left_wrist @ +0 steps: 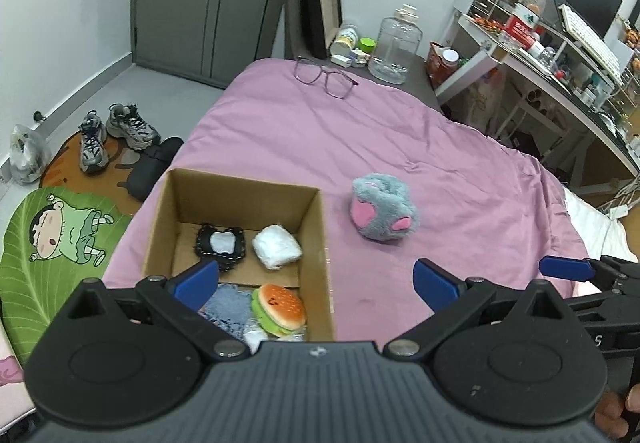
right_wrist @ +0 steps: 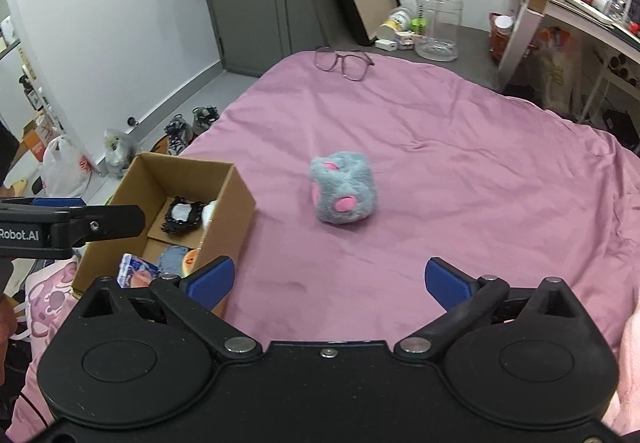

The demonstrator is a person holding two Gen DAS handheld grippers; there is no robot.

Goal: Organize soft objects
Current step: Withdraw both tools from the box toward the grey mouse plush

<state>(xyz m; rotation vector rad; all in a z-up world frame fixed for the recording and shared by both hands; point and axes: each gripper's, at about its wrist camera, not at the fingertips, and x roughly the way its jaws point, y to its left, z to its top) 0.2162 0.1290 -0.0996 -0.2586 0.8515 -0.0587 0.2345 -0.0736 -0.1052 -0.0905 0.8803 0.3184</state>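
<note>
The grey plush toy (right_wrist: 343,193) lies straight ahead of my right claw (right_wrist: 328,283), out on the open middle of the pink bedspread (right_wrist: 460,163), and nothing lies between it and me. From my left claw (left_wrist: 316,283) the same toy sits ahead and off to the right, while the cardboard box (left_wrist: 320,243) stands directly under that claw, at the bed's left edge. So I judge the right claw the better placed to fetch the toy, and the carry afterwards would run leftward to the box. Both claws stand spread wide with nothing between their blue pads (right_wrist: 212,281). The toy is a squat, rounded lump of fuzzy fleece with pink felt patches, about as broad as it is deep, so I see no clear long axis to line up on; I expect the pile to squash under the pads. The box is plain stiff corrugated card, open at the top, and already holds a soft burger (left_wrist: 278,309), a white wrapped bundle (left_wrist: 277,246), a black-fringed piece with a pale centre (left_wrist: 220,245) and a scrap of blue denim (left_wrist: 228,305). A pair of glasses (right_wrist: 345,63) rests near the far edge of the bed, well apart from the toy.
</note>
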